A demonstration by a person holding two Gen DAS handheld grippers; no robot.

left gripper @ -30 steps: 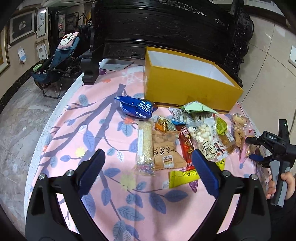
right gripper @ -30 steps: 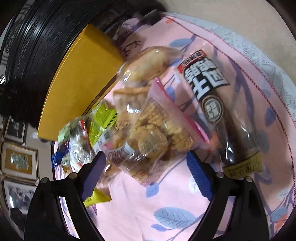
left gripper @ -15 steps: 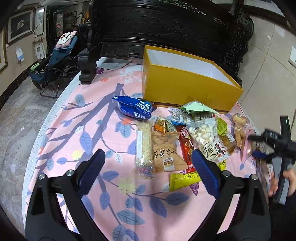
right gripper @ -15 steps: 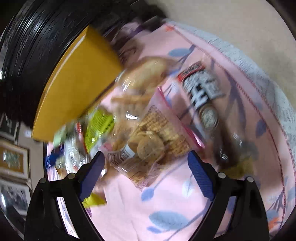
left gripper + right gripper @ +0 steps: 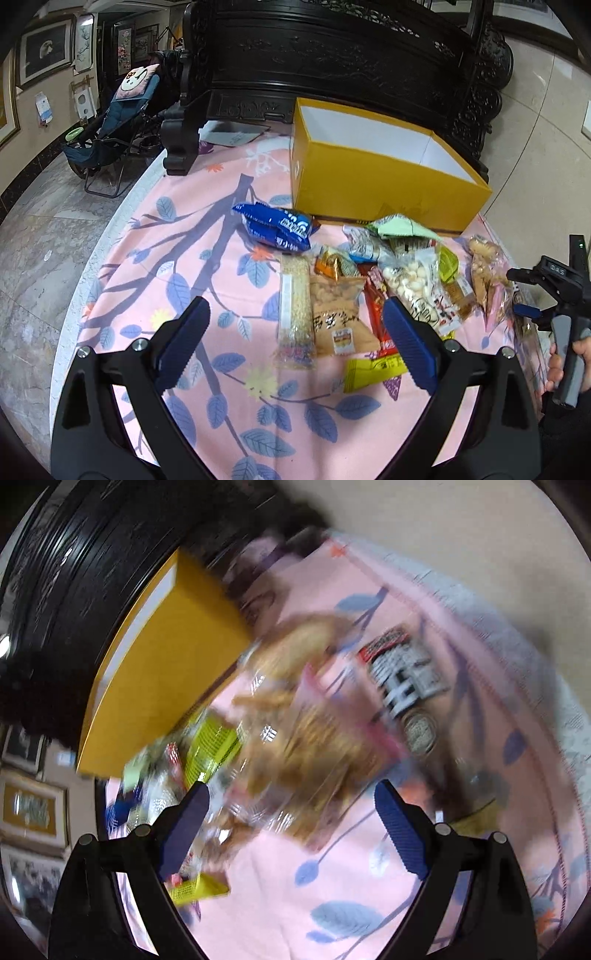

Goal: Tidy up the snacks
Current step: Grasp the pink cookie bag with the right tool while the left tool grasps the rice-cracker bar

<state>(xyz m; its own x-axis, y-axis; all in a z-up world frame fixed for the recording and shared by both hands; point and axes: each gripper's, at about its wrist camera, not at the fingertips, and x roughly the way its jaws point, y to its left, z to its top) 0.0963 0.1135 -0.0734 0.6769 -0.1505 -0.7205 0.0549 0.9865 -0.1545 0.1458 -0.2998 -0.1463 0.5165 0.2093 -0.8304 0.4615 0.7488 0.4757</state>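
Several snack packets lie on a pink leaf-print tablecloth [image 5: 155, 258] in front of an open yellow box [image 5: 373, 184]: a blue bag [image 5: 280, 227], a long rice bar [image 5: 295, 306], a brown nut bag [image 5: 336, 317], a clear bag of white candies [image 5: 417, 288], a yellow bar [image 5: 373, 369]. My left gripper [image 5: 295, 347] is open and empty above the cloth, short of the snacks. My right gripper [image 5: 291, 827] is open and empty over a clear bag of cookies [image 5: 314, 746]; it also shows in the left wrist view [image 5: 532, 310]. The right wrist view is blurred.
Dark carved wooden furniture [image 5: 332, 66] stands behind the box. A dark packet with white letters [image 5: 406, 675] lies near the cloth's right edge. A folding chair [image 5: 110, 136] stands on the floor at far left. The yellow box also shows in the right wrist view [image 5: 166, 672].
My left gripper has pulled back and risen slightly. My right gripper has drawn back from the cookie bag and is moving, blurring its view. Both stay open.
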